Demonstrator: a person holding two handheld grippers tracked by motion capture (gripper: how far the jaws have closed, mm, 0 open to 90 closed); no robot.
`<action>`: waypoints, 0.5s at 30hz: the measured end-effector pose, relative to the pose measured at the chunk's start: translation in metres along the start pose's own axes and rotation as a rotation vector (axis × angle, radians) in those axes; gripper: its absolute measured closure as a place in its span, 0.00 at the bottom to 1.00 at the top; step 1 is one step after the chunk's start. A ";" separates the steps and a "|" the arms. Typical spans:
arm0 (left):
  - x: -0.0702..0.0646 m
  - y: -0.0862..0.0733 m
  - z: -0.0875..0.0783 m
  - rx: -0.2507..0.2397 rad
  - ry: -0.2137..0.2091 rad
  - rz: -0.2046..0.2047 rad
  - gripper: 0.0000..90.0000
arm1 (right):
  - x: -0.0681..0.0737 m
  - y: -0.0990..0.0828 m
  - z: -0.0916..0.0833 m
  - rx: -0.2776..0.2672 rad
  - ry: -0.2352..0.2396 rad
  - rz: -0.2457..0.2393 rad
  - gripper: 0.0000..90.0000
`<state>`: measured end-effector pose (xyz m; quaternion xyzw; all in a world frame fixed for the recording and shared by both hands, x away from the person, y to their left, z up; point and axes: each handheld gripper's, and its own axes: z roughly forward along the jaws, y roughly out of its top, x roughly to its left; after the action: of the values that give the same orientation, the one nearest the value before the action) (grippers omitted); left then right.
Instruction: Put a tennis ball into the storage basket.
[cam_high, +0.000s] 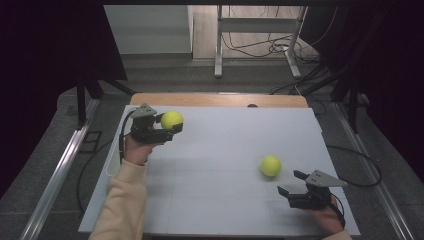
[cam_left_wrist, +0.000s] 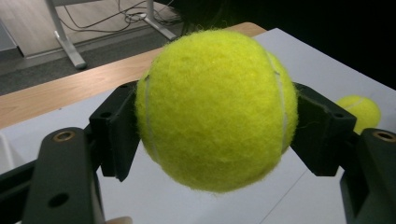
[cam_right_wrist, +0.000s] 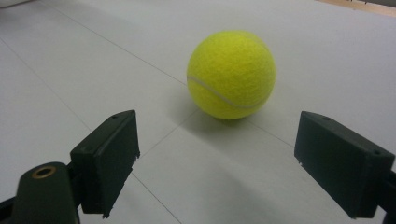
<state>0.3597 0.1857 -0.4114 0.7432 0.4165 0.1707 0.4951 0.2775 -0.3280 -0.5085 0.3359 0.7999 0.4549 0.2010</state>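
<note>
The left gripper (cam_high: 169, 125) clamps one tennis ball (cam_high: 172, 119) above the table's (cam_high: 225, 200) far left corner. The right gripper (cam_high: 295, 183), jaws spread, faces the second ball (cam_high: 270, 165) lying near the right edge. A careless nudge could roll that ball off the table.

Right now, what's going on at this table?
A person works two handheld grippers over a white table. The left gripper is clamped on a tennis ball, held above the far left of the table. The right gripper is open, jaws aimed at a second tennis ball lying on the table ahead of it.
</note>
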 end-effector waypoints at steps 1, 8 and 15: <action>0.001 0.000 -0.001 -0.002 0.002 -0.004 0.29 | 0.000 0.000 0.000 0.001 0.000 -0.001 0.16; 0.010 -0.001 -0.008 -0.017 0.022 -0.023 0.29 | 0.000 0.000 0.000 -0.001 0.000 -0.002 0.16; 0.019 -0.004 -0.014 -0.022 0.048 -0.041 0.29 | 0.000 0.000 0.000 -0.001 -0.001 0.000 0.16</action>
<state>0.3601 0.2096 -0.4112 0.7248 0.4415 0.1828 0.4964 0.2773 -0.3280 -0.5083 0.3360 0.7995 0.4554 0.2013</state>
